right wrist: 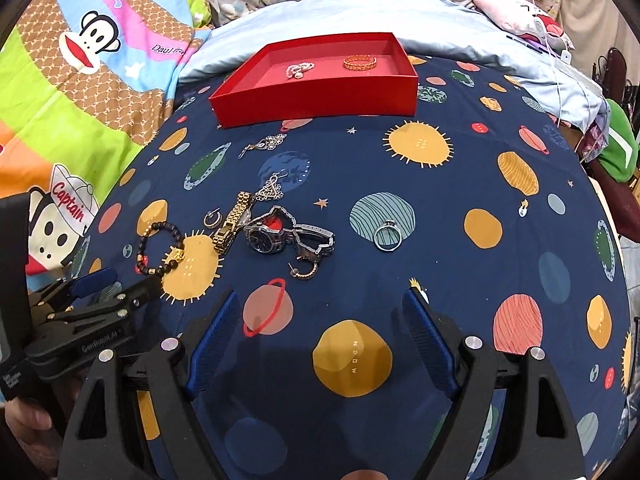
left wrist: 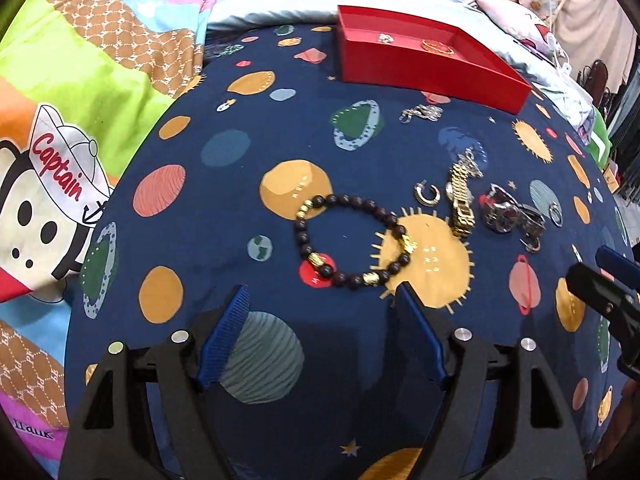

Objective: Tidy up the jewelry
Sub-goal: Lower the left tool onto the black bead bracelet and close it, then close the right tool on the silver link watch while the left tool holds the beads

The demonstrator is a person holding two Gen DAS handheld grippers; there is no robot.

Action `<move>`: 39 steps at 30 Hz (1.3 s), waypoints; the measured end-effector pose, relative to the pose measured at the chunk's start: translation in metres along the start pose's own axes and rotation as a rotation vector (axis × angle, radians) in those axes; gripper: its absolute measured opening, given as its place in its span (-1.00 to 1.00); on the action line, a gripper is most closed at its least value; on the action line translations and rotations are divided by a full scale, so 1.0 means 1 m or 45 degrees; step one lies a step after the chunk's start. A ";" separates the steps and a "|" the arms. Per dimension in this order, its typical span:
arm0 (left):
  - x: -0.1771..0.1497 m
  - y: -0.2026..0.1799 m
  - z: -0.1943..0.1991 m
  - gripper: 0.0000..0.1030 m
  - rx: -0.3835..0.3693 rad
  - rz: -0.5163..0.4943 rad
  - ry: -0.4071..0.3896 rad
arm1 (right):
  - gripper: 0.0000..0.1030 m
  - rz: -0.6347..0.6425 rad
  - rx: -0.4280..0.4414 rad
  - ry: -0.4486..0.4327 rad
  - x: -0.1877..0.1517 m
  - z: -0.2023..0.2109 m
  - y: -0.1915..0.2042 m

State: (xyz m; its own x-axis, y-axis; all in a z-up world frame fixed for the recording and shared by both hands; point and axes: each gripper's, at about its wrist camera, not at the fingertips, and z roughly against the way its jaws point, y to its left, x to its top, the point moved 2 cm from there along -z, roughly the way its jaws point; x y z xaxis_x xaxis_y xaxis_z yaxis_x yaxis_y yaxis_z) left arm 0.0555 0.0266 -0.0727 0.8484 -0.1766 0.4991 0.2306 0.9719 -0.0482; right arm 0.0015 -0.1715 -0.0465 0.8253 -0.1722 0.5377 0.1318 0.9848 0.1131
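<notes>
Your left gripper [left wrist: 322, 300] hangs low centre in its own view, ribbed blue pads apart, nothing between them, tips just short of the bead bracelet [left wrist: 352, 240]. Your right gripper [right wrist: 322, 304] sits low centre in its view too, blue pads wide apart and holding nothing.

Everything lies on a soft navy sheet [right wrist: 440, 208] printed with planets and suns.

Red box [right wrist: 316, 92], rigid, rectangular, shallow, upper centre of the right view. Two pieces are inside it: one gold patterned bangle [right wrist: 360, 62] and one small pale beaded cluster [right wrist: 299, 69].

Loose pieces on the sheet, left of centre in the right view:
- 1 bead bracelet, dark round beads with gold charms.
- 2 watches: one gold watch [right wrist: 234, 226] with a linked metal band, one silver watch [right wrist: 264, 236] with a dark round face and a steel band.
- 2 silver filigree pendants: one just below the box [right wrist: 268, 144], one touching the gold watch's top end [right wrist: 274, 190].
- 2 open hoop earrings: a silver hoop [right wrist: 212, 218] and a darker hoop [right wrist: 306, 270].
- 1 plain silver ring [right wrist: 387, 237], round, lying apart to the right on a teal striped planet.
</notes>
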 end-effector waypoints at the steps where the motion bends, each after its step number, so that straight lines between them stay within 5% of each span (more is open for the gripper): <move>1: 0.002 0.003 0.000 0.42 -0.008 0.016 -0.003 | 0.58 -0.001 -0.001 0.000 0.000 0.000 -0.001; 11: 0.021 0.014 -0.014 0.24 0.030 0.055 -0.014 | 0.58 0.005 -0.006 -0.001 0.007 -0.004 -0.002; 14: 0.023 0.007 -0.015 0.01 0.028 0.012 -0.025 | 0.58 0.017 0.002 -0.008 0.013 -0.008 0.001; 20: 0.027 -0.003 -0.014 -0.82 -0.036 -0.044 -0.024 | 0.58 0.097 0.052 -0.031 0.027 -0.023 0.012; 28: 0.029 -0.005 -0.016 -0.86 -0.082 -0.045 -0.004 | 0.57 0.189 0.084 0.019 0.045 -0.051 0.023; 39: 0.032 -0.005 -0.017 -0.86 -0.086 -0.036 0.003 | -0.21 0.210 0.093 0.099 0.028 -0.054 0.025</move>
State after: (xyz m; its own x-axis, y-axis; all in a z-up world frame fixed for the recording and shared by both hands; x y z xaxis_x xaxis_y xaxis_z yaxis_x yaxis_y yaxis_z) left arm 0.0897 0.0135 -0.0716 0.8422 -0.2042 0.4990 0.2861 0.9537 -0.0927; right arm 0.0574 -0.1502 -0.0733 0.8726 -0.0035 0.4884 -0.0468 0.9948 0.0908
